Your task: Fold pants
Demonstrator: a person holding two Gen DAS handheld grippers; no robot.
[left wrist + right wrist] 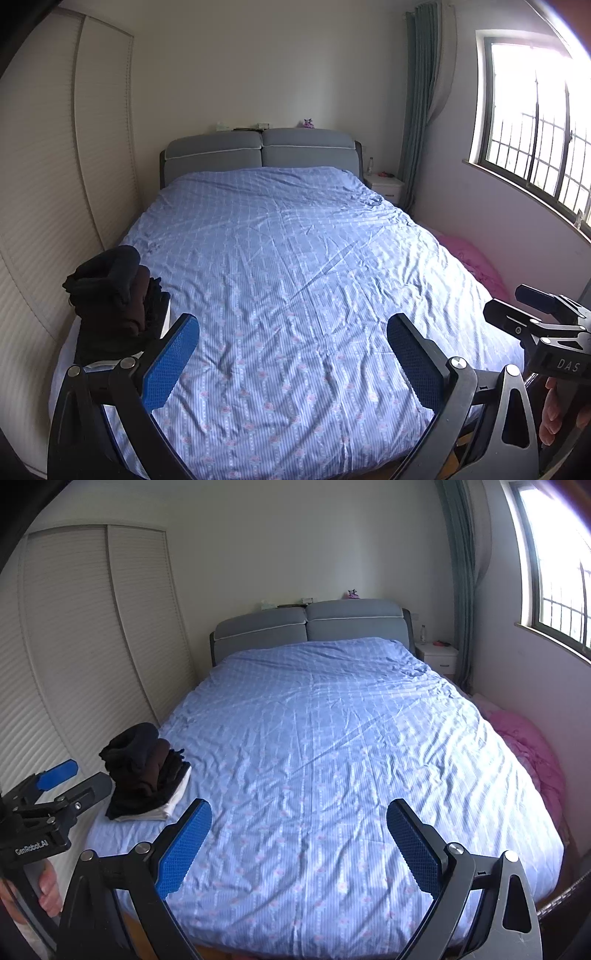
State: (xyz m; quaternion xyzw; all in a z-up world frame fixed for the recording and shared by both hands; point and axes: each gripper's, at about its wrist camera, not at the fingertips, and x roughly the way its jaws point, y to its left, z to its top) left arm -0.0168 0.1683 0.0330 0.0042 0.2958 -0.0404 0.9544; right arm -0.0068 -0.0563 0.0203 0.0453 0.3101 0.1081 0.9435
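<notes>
The left claw (293,363) is hanging released over the near end of the bed (295,258), its two blue pads spread wide with only the striped blue cover showing between them. The pile of folded clothes (114,295), where the pants are lying, is sitting ahead and to the left of this claw at the bed's left edge, well apart from both pads. In the right wrist view the same pile (147,775) is resting ahead-left of the right claw (299,843), which is likewise gaping, gripping nothing, and hovering above the cover near the foot of the bed.

The pile is showing several dark layers, one brown layer and one white piece at the bottom; how many of them are pants is impossible to tell, as the dark folds are merging together. Each claw is appearing cut off at the edge of the other's view. A pink bundle (528,753) is lying partly hidden beside the bed's right side, and one window (535,122) is glaring white
</notes>
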